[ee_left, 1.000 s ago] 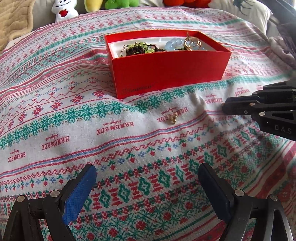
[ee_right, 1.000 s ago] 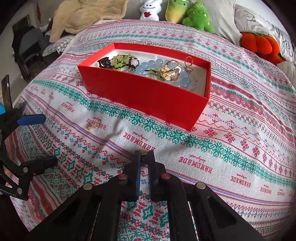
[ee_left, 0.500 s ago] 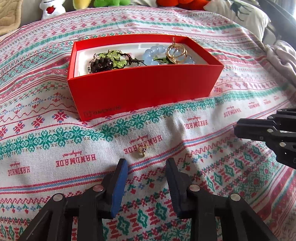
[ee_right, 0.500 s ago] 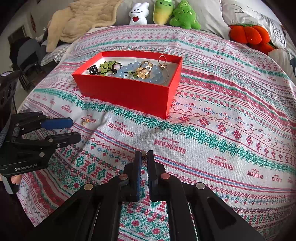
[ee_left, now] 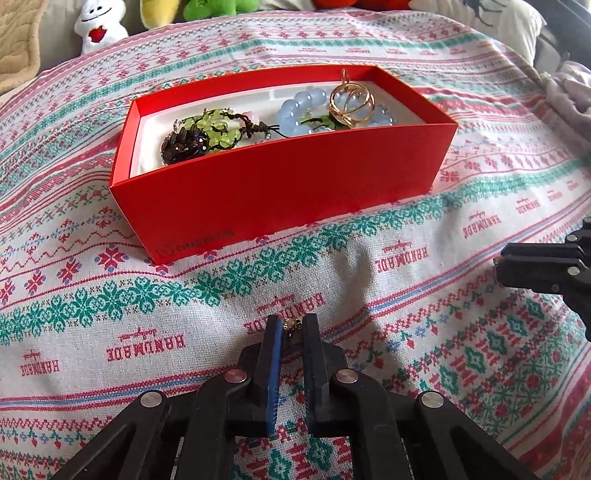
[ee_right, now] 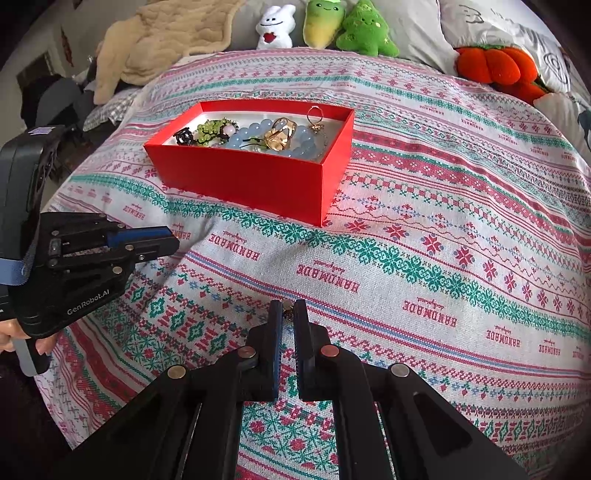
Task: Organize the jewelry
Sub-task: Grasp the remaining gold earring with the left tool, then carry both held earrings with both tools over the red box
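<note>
The left hand-held gripper has just been closing, and its black fingers with blue pads now pinch a small gold-coloured earring at their tips, low over the bed's cross-stitch patterned cover in red, green and white. The right hand-held gripper is likewise narrowed onto a second small gold-coloured trinket, caught between its fingertips just above the same cover; what kind of piece it is cannot be told, as it is small and partly hidden. Beyond both grippers stands an open rectangular red cardboard box with a white lining, resting on the cover. Inside it lie a dark brown and lime-green beaded bracelet toward the left end, a pale blue bead bracelet toward the right, a large gold-coloured ring of looped bands lying on the blue beads, and a thin gold hoop earring against the far right wall. In the right wrist view the left gripper's black body comes in from the left edge, with part of a person's hand gripping its handle. At the head of the bed sit a white plush figure with a red heart, a yellow-green plush, a green star-shaped plush and an orange pumpkin plush, with a beige quilted blanket to the left.
</note>
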Demonstrator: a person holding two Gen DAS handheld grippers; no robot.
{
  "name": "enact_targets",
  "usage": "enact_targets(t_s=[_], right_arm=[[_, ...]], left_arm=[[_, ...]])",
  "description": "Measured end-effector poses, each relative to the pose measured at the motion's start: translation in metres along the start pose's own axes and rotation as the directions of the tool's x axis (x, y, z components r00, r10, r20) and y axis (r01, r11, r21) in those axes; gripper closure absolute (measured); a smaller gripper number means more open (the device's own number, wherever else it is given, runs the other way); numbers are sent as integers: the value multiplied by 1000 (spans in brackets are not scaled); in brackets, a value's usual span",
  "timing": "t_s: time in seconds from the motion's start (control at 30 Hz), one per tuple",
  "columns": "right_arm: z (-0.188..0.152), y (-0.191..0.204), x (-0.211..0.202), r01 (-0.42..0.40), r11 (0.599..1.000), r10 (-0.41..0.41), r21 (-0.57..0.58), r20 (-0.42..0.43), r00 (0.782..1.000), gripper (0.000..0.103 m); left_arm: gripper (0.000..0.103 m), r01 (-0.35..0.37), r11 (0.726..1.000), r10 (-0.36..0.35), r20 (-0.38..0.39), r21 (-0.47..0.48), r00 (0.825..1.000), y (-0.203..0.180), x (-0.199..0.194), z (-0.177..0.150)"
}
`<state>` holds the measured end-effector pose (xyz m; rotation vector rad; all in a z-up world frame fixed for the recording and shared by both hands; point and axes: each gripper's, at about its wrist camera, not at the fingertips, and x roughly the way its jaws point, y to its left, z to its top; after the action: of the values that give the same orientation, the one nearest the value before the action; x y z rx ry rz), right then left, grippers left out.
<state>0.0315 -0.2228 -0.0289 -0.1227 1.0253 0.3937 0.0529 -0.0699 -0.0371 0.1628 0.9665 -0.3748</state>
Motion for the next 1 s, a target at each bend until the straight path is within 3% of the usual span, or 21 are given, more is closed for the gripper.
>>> enact_targets(t_s=[0.33, 0.67, 1.0], right_arm=[[6, 4, -6, 5, 1000, -5, -1, 20, 1000, 97], [36, 17, -18, -3, 1000, 3, 5, 79, 997, 97], [65, 20, -23, -4, 999, -1, 39, 129, 992, 97]], left_arm=[[99, 14, 999, -13, 26, -38, 1000, 11, -19, 2], [99, 43, 996, -35, 96, -80, 995, 14, -48, 22], [98, 44, 993, -28, 144, -107, 989, 13, -51, 50]])
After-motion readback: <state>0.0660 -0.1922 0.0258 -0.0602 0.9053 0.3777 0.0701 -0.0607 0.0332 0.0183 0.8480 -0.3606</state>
